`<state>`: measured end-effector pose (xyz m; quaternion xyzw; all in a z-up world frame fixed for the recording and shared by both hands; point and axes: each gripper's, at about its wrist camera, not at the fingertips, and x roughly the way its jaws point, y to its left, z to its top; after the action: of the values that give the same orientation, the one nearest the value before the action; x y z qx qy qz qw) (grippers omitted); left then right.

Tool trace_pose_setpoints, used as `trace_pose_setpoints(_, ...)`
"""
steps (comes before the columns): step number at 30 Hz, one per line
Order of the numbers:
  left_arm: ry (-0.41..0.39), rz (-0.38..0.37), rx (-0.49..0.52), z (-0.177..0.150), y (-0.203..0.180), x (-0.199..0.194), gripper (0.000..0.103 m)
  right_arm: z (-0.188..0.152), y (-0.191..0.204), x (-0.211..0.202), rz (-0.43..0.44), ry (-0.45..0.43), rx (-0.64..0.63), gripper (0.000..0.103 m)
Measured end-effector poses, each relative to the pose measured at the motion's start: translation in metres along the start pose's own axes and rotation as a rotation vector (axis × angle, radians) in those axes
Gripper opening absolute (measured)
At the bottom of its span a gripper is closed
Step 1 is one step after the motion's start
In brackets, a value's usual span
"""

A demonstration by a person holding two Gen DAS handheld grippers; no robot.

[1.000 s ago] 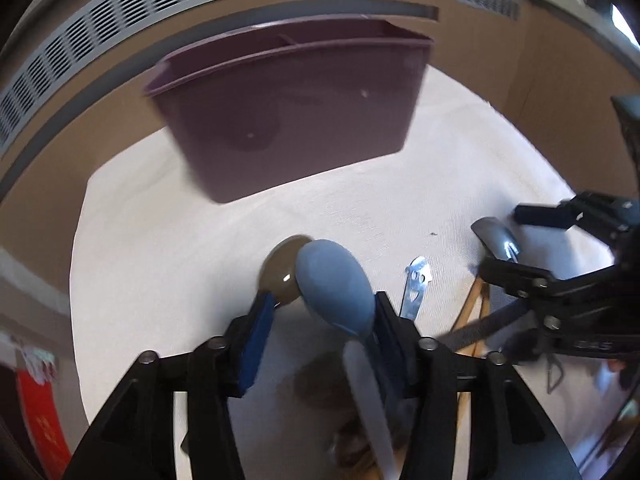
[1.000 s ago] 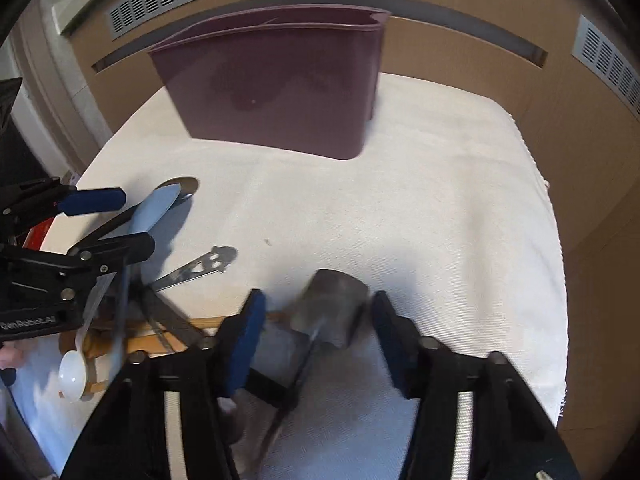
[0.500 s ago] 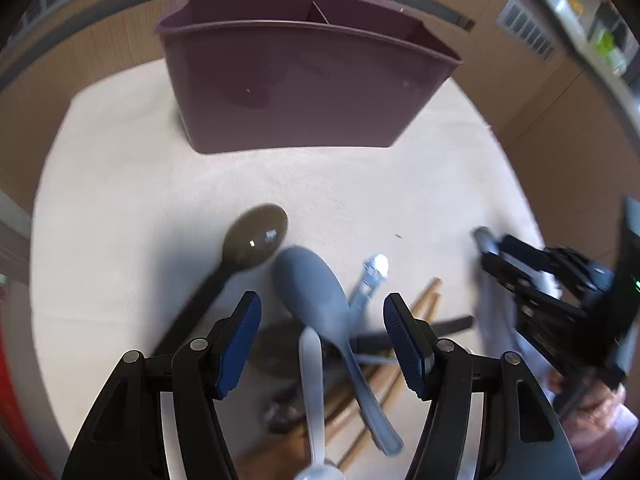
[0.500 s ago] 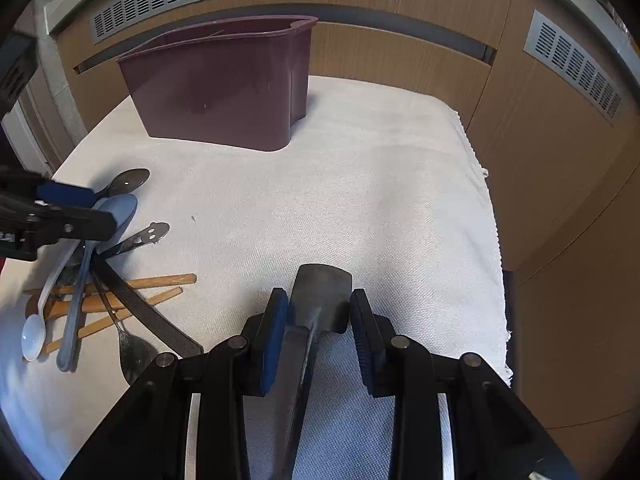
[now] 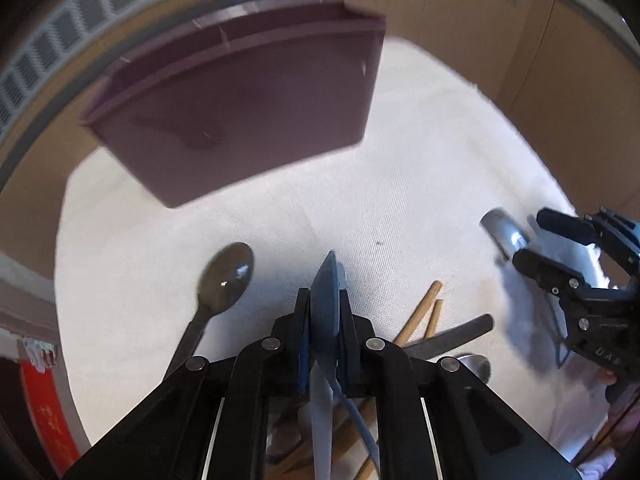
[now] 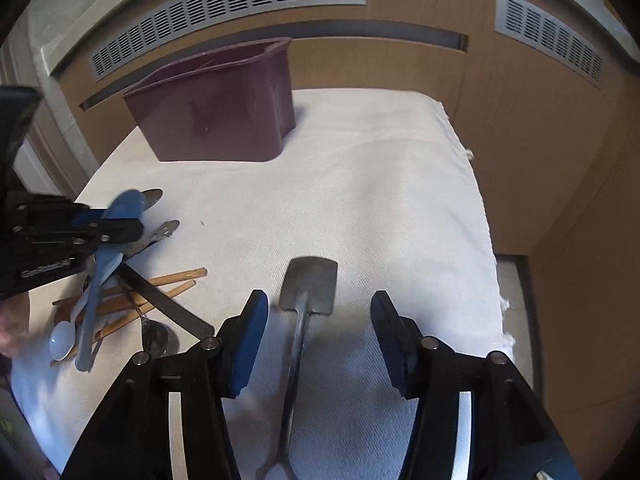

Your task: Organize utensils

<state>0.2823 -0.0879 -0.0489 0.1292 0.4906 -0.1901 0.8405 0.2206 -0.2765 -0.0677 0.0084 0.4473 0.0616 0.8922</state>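
a: two tools in our hands, and each just did the opposite thing. the left gripper (image 5: 325,316) was hovering with its jaws wide around the blue spoon (image 5: 326,300); now they are closing and the pads pinch the bowl of it edge-on.

b: and the right gripper (image 6: 318,336)?

a: its jaws were narrow on the metal spatula (image 6: 310,290) half a second ago. now they are opening, and the spatula lies flat on the white cloth (image 6: 380,208) between the pads, touching neither.

b: so we read it as one let go, one picked up?

a: that's our guess. the spatula sits alone on the near right of the worktop, well apart from the pile. the blue spoon looks ready to lift out of the heap at the near left, where the wooden chopsticks (image 6: 176,280), a white spoon (image 6: 62,336), a dark spoon (image 5: 226,276) and a flat black handle (image 6: 164,302) cross each other.

b: and the purple caddy (image 6: 216,116)?

a: standing at the far left of the cloth. we see dividers inside, but cannot tell whether anything is in it. the spoon's handle runs under other pieces, so lifting may drag them.
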Motion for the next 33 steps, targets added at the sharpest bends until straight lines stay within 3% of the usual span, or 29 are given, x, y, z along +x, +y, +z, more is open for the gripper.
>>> trace_pose_setpoints(3,-0.090,-0.049,-0.069,-0.014,0.008,-0.016,0.011,0.001,0.006,0.008,0.013,0.045,0.028,0.051)
trace_pose_setpoints(7,-0.141,-0.116,-0.148,-0.030,0.025,-0.026,0.011,0.008,0.024,0.022,-0.087,0.065,0.004,0.052)
trace_pose_setpoints(8,-0.150,-0.119,-0.158,-0.036,0.029,-0.029,0.011,0.010,0.029,0.025,-0.105,0.067,-0.012,0.048)
trace_pose_setpoints(9,-0.162,-0.118,-0.168,-0.041,0.032,-0.032,0.011,0.011,0.034,0.025,-0.110,0.065,-0.027,0.033)
trace_pose_setpoints(10,-0.172,-0.116,-0.175,-0.045,0.035,-0.034,0.011,0.012,0.038,0.025,-0.104,0.067,-0.043,0.029)
trace_pose_setpoints(12,-0.203,-0.107,-0.187,-0.053,0.040,-0.041,0.011,0.011,0.047,0.023,-0.134,0.064,-0.091,0.029)
trace_pose_setpoints(15,-0.241,-0.105,-0.202,-0.058,0.045,-0.049,0.011,0.009,0.053,0.012,-0.106,0.034,-0.116,0.029)
trace_pose_setpoints(19,-0.296,-0.114,-0.231,-0.060,0.051,-0.062,0.011,0.014,0.053,-0.024,-0.045,-0.064,-0.094,0.029)
trace_pose_setpoints(23,-0.410,-0.075,-0.233,-0.058,0.050,-0.099,0.011,0.028,0.055,-0.074,0.027,-0.194,-0.063,0.029)
trace_pose_setpoints(26,-0.541,-0.041,-0.214,-0.045,0.047,-0.143,0.011,0.057,0.062,-0.126,0.023,-0.356,-0.086,0.029)
trace_pose_setpoints(30,-0.791,0.062,-0.152,-0.010,0.045,-0.217,0.011,0.115,0.071,-0.194,0.003,-0.618,-0.121,0.029)
trace_pose_setpoints(33,-0.935,0.116,-0.137,0.021,0.047,-0.251,0.011,0.149,0.074,-0.208,0.005,-0.718,-0.121,0.029)
